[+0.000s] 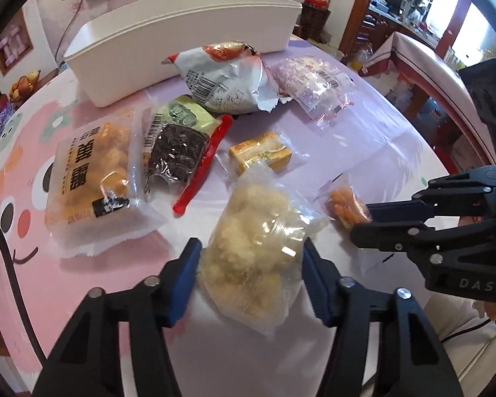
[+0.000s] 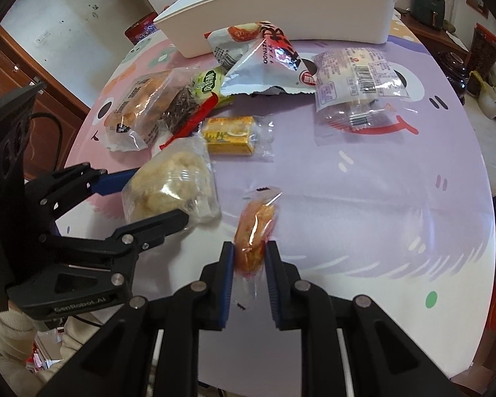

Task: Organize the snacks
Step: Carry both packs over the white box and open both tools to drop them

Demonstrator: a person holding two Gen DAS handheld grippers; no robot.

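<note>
Both grippers were loaded – left gripper (image 1: pixel 251 276) pinching the puffed-snack bag (image 1: pixel 261 241), right gripper (image 2: pixel 248 273) clamped on the small orange snack packet (image 2: pixel 254 231), low over the table (image 2: pixel 380 218) – slick film could slip, squeezing could crush

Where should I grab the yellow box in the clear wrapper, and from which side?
Grip the yellow box itself across its short sides, coming straight down from above. It lies flat, and its body looks firmer than the loose wrapper ends. The red clip lies close on its left, so keep that finger tight to the box.
</note>
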